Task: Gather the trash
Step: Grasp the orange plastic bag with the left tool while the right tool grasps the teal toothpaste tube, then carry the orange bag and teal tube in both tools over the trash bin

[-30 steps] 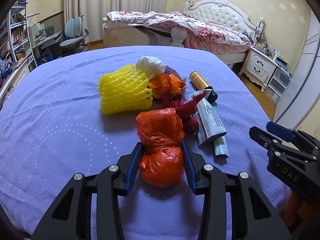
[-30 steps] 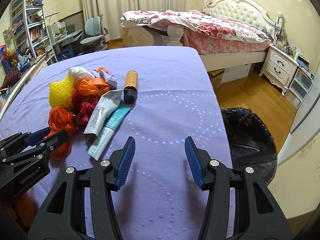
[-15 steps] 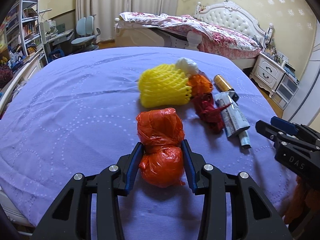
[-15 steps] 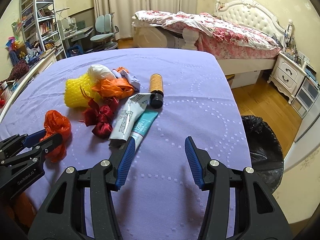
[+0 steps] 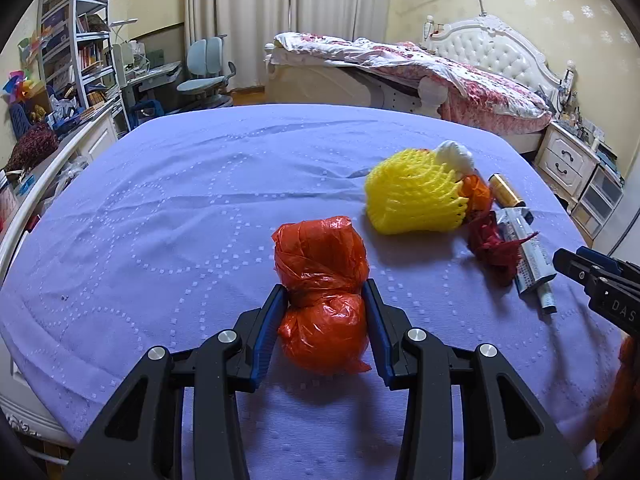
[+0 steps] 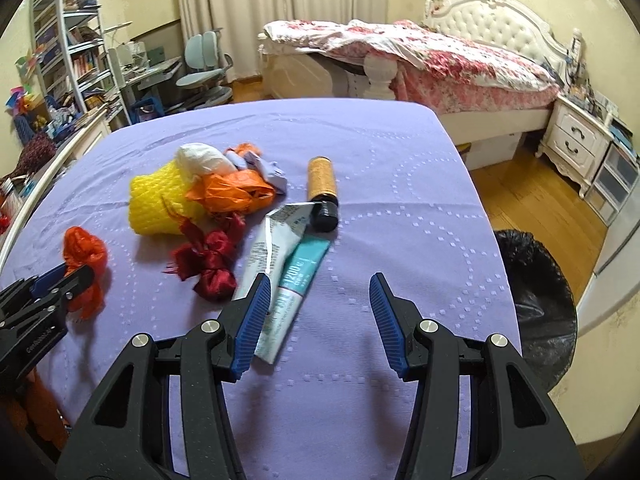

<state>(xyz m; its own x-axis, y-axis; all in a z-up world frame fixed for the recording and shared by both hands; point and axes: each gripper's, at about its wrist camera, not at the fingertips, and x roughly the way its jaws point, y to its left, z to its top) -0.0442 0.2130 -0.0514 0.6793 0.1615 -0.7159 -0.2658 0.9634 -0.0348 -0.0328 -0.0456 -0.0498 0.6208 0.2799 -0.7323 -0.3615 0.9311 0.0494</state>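
Note:
My left gripper is shut on a crumpled orange plastic bag, held just over the purple-covered table; the same bag shows at the left of the right wrist view. My right gripper stands open with nothing between its pads, over the cloth beside two flattened tubes. The trash pile holds a yellow foam net, a white wad, an orange wrapper, a dark red ribbon and a gold bottle.
A bin lined with a black bag stands on the wooden floor off the table's right edge. Behind the table are a bed, a nightstand, a desk chair and shelves.
My left gripper has carried the orange bag leftward, away from the pile, which now lies further right in its view. In the right wrist view the pile has shifted right, nearer the pads.

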